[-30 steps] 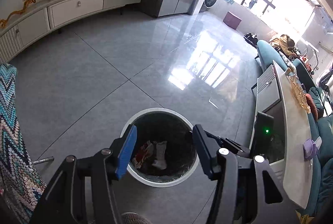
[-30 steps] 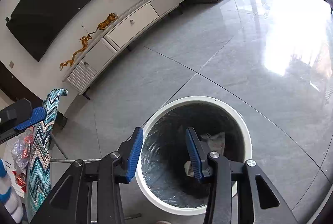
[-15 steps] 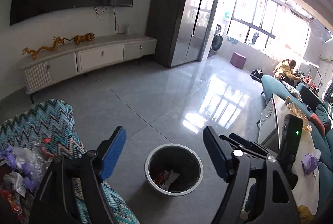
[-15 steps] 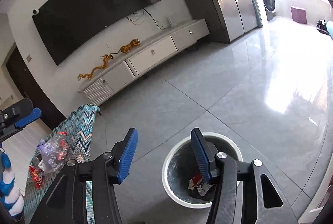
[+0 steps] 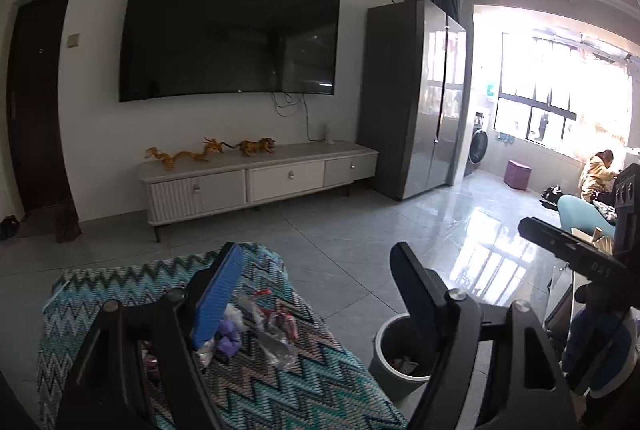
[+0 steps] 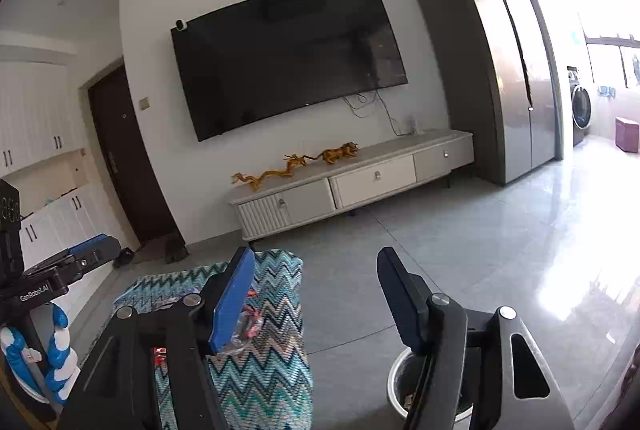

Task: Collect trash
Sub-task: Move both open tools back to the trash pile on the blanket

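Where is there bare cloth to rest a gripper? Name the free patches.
Free: the zigzag cloth between the wrapper pile and the trash bin, and its far strip toward the TV cabinet. Crowded: mid-cloth at the left gripper, where wrappers cluster.

Black grippers with blue-padded fingers

The left gripper (image 5: 316,294) and the right gripper (image 6: 316,294) are matte black frames with silver screws; blue ribbed pads line the fingers (image 5: 216,294); white "GenRobotAI" lettering marks one body.

Crumpled wrappers (image 5: 264,330) lie on the zigzag cloth; the round bin (image 5: 390,362) beside it holds scraps.
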Demonstrator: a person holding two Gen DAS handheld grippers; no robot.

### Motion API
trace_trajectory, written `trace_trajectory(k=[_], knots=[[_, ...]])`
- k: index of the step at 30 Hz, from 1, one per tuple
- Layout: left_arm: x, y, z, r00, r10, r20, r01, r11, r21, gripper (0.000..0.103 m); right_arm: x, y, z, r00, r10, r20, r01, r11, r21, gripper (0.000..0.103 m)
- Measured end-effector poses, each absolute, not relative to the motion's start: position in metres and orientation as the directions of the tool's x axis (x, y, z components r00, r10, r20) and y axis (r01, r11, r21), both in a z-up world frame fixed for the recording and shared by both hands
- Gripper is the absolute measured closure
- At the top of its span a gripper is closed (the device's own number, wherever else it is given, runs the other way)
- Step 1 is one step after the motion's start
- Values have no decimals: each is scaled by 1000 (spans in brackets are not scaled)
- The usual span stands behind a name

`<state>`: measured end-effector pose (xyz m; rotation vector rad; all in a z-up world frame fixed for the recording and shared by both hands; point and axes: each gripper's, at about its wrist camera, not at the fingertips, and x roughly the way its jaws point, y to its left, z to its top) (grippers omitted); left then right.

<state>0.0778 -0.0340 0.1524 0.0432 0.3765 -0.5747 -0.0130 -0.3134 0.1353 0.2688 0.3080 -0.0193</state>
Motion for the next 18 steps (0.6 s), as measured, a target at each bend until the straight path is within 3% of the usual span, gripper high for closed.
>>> trace_trajectory(k=[11,18], knots=[[52,62,154,855,-409,-319,418,908,-44,28,-25,-234,176,966,135,-221,-94,978,186,34],[58,92,134,851,-399,-341,393,915,-91,28,-12,-209,178,959,174,-223,-141,977,158,30]])
